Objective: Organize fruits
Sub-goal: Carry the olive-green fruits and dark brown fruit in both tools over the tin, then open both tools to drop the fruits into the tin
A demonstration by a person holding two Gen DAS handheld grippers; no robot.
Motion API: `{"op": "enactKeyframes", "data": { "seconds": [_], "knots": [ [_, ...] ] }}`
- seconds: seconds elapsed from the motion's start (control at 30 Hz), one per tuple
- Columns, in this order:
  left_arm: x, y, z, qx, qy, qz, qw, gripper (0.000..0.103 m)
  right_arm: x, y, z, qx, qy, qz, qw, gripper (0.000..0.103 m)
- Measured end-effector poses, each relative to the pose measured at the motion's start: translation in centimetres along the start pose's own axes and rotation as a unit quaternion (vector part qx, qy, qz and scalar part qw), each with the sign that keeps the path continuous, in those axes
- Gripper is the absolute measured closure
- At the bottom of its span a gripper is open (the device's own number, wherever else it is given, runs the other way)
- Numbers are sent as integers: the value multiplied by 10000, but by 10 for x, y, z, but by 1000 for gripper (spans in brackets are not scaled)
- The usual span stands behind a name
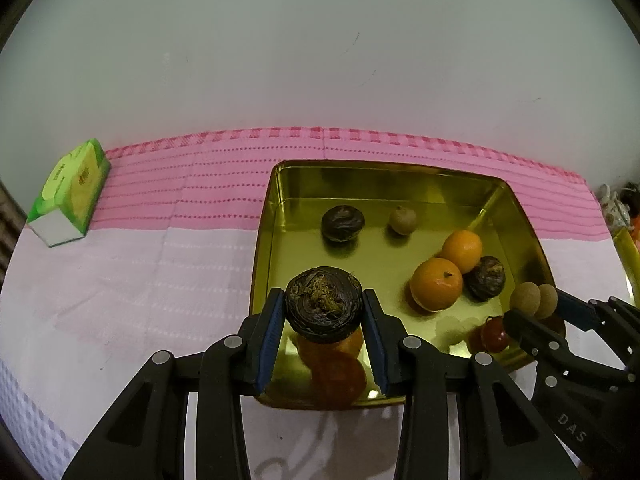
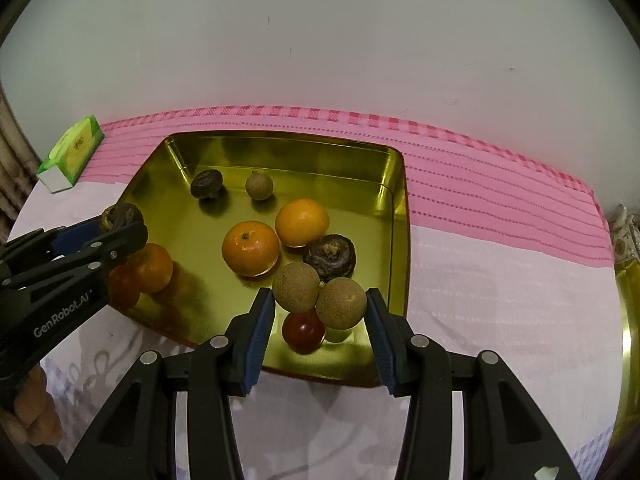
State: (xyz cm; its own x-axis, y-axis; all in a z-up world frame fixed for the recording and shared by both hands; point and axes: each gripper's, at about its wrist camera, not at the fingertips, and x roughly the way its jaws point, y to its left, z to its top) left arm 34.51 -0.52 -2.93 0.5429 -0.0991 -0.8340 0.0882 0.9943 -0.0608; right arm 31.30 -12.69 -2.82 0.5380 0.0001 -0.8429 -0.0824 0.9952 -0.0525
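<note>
Left gripper (image 1: 323, 312) clamps 1 dark wrinkled fruit (image 1: 323, 304), right gripper (image 2: 320, 312) clamps 2 brown longans (image 2: 320, 300); roughly 8 fruits ahead in the gold tray (image 2: 400, 216), sorting apparently unfinished.

Hidden and cut-off bits, both wrist views

Round orange mandarin (image 1: 338, 376) at the gold tray's near edge sits half hidden behind the held dark wrinkled fruit (image 1: 324, 304). Small glossy red fruit (image 2: 303, 330) partly covered by two tan rough-skinned balls (image 2: 320, 298). Second gold tin (image 2: 630, 344) and patterned ceramic piece (image 1: 612, 204) cut off at right edge.
</note>
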Motion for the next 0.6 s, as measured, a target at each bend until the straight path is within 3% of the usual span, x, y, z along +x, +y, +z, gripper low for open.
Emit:
{"op": "enactKeyframes", "data": {
  "seconds": [0.6],
  "knots": [
    [16,-2,-5,179,161,144,9996,63,19,2,-3,-21,277,3,9996,59]
  ]
}}
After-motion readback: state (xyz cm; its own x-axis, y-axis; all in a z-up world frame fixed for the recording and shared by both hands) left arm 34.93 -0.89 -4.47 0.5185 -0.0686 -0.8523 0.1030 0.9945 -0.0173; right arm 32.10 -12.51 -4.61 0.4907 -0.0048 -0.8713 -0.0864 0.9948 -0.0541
